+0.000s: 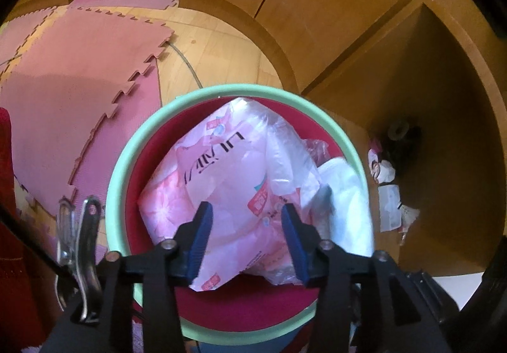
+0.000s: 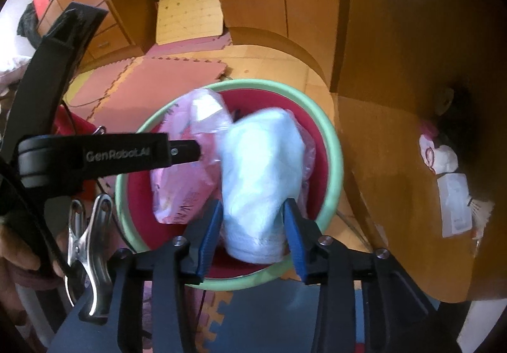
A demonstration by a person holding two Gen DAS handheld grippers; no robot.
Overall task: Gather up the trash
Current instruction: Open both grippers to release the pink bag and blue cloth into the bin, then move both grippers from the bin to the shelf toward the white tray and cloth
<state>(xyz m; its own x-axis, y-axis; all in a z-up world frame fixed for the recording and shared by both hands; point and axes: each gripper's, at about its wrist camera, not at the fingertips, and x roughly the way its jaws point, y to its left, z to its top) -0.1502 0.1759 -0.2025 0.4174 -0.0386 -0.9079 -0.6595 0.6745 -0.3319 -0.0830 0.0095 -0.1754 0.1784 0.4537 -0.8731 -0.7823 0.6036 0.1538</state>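
A round bin with a pale green rim (image 1: 126, 163) and red inside sits right below both grippers. A crumpled pink and clear plastic bag (image 1: 221, 182) lies in it. My left gripper (image 1: 247, 226) hovers over that bag with its blue pads apart and not pressing on it, so it is open. In the right wrist view the left gripper (image 2: 196, 151) reaches in from the left above the bag (image 2: 177, 194). A blurred white bundle (image 2: 263, 169) hangs between the spread fingers of my right gripper (image 2: 253, 226), over the bin's rim (image 2: 336, 169). The bundle (image 1: 345, 194) also shows at the bin's right side.
Pink foam mats (image 1: 79, 83) cover the floor to the left. Wooden cabinets (image 1: 317, 4) rise behind and to the right. Loose papers and wrappers (image 2: 453, 204) lie in a wooden nook on the right. A metal clip (image 2: 88, 242) hangs by the bin. A hand (image 2: 12, 251) holds the left gripper.
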